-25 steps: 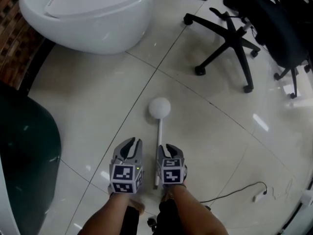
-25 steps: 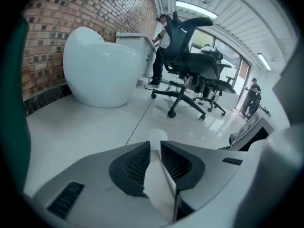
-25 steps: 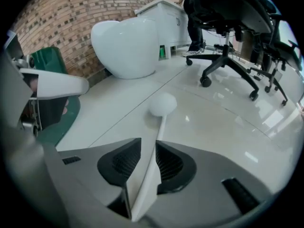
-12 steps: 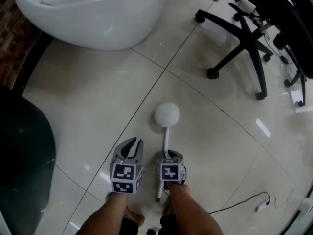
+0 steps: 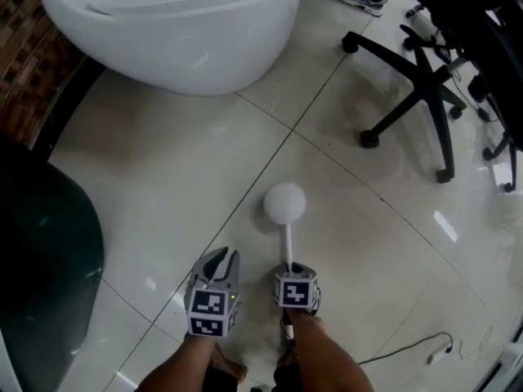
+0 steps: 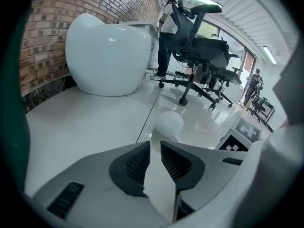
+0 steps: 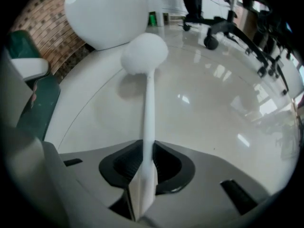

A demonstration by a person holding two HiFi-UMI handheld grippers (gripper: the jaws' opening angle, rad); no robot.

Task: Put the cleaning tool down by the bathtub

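Note:
The cleaning tool, with a white ball head point(image 5: 284, 203) on a thin white handle point(image 5: 288, 247), lies on the glossy tiled floor and points toward the white bathtub point(image 5: 180, 31). My right gripper point(image 5: 294, 269) is at the handle's near part. Its jaws are closing, and in the right gripper view the pads point(image 7: 164, 160) press both sides of the handle point(image 7: 149, 113) below the head point(image 7: 144, 53). My left gripper point(image 5: 222, 260) hovers just left of it, jaws slightly apart, with only floor in the gap point(image 6: 155, 146). The tool's head point(image 6: 169, 123) and the bathtub point(image 6: 107, 51) lie ahead of it.
Black office chairs point(image 5: 417, 96) on castors stand to the right. A dark green object point(image 5: 41, 276) fills the left edge, next to a brick wall point(image 5: 24, 55). A thin cable point(image 5: 409, 345) trails over the floor at the lower right. A person point(image 6: 166, 37) stands beyond the bathtub.
My right gripper has moved from beside the handle to over it, and its jaws have narrowed onto it. The left gripper stays beside it. The view has shifted toward the bathtub.

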